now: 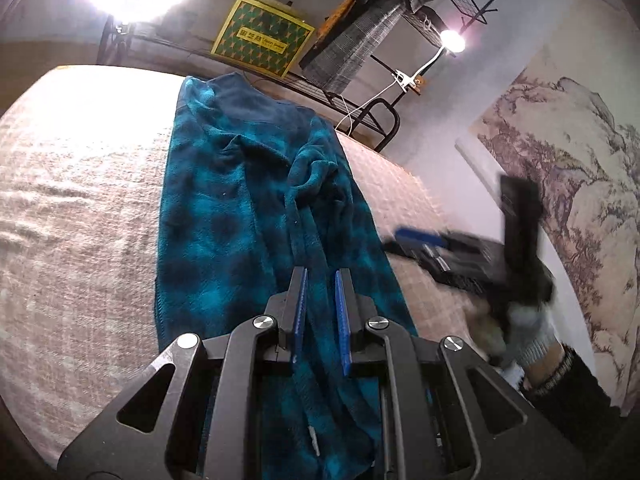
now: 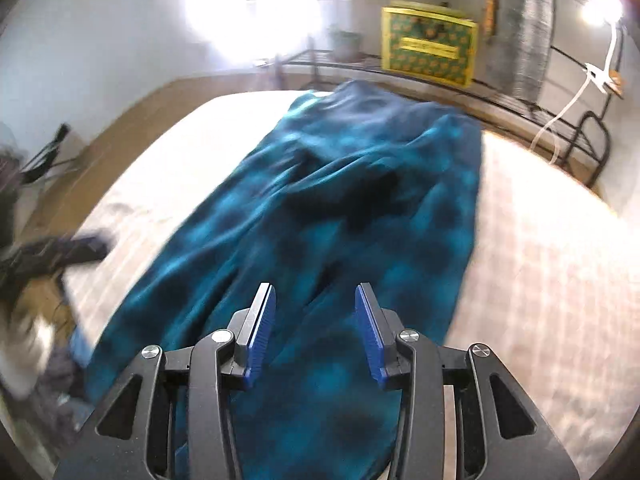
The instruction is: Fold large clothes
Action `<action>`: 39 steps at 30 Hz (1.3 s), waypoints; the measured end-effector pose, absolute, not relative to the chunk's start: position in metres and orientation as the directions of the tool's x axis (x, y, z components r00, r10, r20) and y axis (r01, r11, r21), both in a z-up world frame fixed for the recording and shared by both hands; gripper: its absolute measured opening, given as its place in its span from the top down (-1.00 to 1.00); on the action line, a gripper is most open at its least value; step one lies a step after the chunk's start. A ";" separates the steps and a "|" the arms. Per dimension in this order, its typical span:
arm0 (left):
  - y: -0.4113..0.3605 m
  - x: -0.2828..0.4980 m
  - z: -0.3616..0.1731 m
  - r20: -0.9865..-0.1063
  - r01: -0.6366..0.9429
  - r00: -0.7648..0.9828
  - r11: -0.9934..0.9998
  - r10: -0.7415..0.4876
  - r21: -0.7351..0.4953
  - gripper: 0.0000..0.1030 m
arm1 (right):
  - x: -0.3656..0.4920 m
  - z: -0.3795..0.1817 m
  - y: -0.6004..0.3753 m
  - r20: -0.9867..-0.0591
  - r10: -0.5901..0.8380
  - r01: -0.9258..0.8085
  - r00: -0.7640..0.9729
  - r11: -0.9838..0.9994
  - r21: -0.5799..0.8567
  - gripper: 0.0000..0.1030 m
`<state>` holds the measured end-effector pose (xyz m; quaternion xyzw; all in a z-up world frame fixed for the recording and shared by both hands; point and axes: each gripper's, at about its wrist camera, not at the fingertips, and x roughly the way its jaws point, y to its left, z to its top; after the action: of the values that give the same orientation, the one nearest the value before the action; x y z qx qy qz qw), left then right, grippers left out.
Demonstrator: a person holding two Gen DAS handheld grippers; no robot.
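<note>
A large teal and dark-blue checked fleece garment [image 1: 256, 216] lies lengthwise on the pale quilted bed [image 1: 72, 208], gathered into a long strip with a rumpled ridge down its middle. The left gripper [image 1: 321, 276] has its blue pads nearly together, pinching a raised fold of that fleece. The right gripper [image 2: 315, 292] hangs above the near end of the garment, jaws parted, nothing between them.

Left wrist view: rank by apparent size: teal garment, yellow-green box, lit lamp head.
1. teal garment, by far the largest.
2. yellow-green box.
3. lit lamp head, smallest; glare blurs its outline.
The box and lamp sit farther back, so true sizes are unsure.
</note>
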<state>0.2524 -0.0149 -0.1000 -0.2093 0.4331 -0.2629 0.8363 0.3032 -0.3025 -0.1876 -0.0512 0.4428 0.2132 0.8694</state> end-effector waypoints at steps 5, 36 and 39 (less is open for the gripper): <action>-0.020 0.260 -0.095 -0.614 0.282 0.493 0.781 -0.616 -0.557 0.78 | 0.374 -0.212 -0.299 -0.840 0.172 -0.375 0.515 0.926 -0.040 0.22; 0.005 0.270 -0.106 -0.649 0.191 0.503 0.806 -0.570 -0.560 0.79 | 0.438 -0.245 -0.304 -0.845 0.262 -0.353 0.466 0.931 0.094 0.78; 0.005 0.262 -0.100 -0.650 0.226 0.515 0.821 -0.558 -0.525 0.79 | 0.410 -0.212 -0.325 -0.784 0.373 -0.345 0.496 0.913 0.216 0.78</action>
<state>0.2617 0.0049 -0.0998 -0.1906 0.4348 -0.2309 0.8493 0.4105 -0.3251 -0.2121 0.0153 0.4573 0.2074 0.8646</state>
